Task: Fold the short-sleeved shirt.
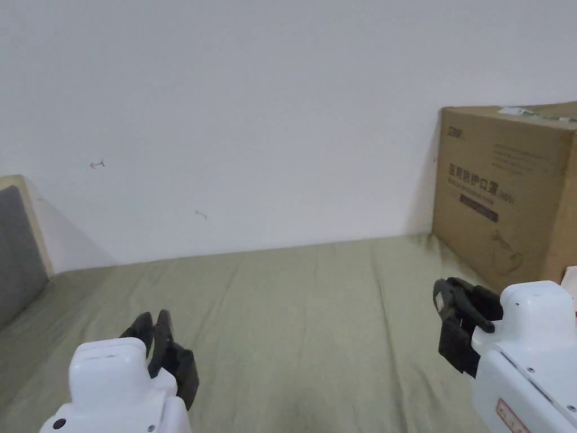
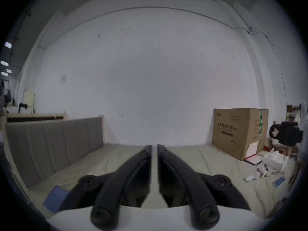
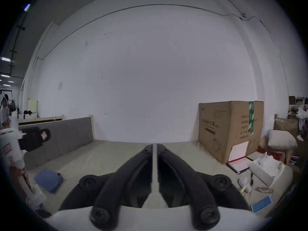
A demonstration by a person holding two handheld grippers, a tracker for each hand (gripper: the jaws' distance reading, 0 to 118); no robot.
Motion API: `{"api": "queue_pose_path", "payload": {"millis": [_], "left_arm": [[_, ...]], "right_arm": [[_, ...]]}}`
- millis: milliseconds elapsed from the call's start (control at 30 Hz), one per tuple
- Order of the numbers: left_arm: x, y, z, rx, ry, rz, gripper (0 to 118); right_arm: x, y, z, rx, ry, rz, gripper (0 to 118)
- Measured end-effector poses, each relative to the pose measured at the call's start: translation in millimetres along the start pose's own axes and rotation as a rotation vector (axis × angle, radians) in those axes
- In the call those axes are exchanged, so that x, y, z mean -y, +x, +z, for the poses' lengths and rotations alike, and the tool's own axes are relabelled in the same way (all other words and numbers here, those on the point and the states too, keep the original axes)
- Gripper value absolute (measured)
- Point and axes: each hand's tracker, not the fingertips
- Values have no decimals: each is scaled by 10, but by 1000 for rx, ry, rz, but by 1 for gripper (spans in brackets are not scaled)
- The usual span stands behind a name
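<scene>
Both tools hang closed and empty above the olive-green sheeted bed (image 1: pixel 315 316), the left tool (image 1: pixel 160 338) far from the big brown cardboard box (image 1: pixel 507 191), the right tool (image 1: pixel 451 316) just before it. A folded blue cloth (image 3: pixel 48 179), perhaps the shirt, lies on the bed, far left of the box.

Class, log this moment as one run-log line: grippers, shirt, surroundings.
left gripper: shut, empty | right gripper: shut, empty | blue folded cloth: on bed, left, untouched | box: right, by wall
</scene>
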Motion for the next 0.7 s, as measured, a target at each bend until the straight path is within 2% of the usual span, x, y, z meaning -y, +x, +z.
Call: {"api": "queue_pose_path", "payload": {"millis": [100, 133, 167, 200, 233, 300, 400, 700], "left_arm": [[10, 38, 54, 39, -20, 1, 60], [6, 41, 60, 50, -31, 4, 76], [6, 41, 66, 50, -43, 10, 92], [13, 40, 71, 46, -45, 13, 109], [14, 65, 88, 42, -46, 14, 118], [31, 40, 137, 41, -38, 13, 118], [27, 49, 119, 54, -61, 3, 118], [10, 50, 127, 120, -64, 23, 118]], "right_arm": [[48, 17, -20, 42, -25, -26, 70], [77, 11, -38, 58, -33, -24, 94], [93, 10, -30, 56, -26, -21, 110], [107, 12, -2, 52, -17, -21, 117], [108, -4, 18, 49, -8, -11, 118], [119, -45, 39, 60, 3, 36, 118], [119, -74, 54, 53, 7, 62, 118], [128, -123, 23, 24, -18, 42, 118]]}}
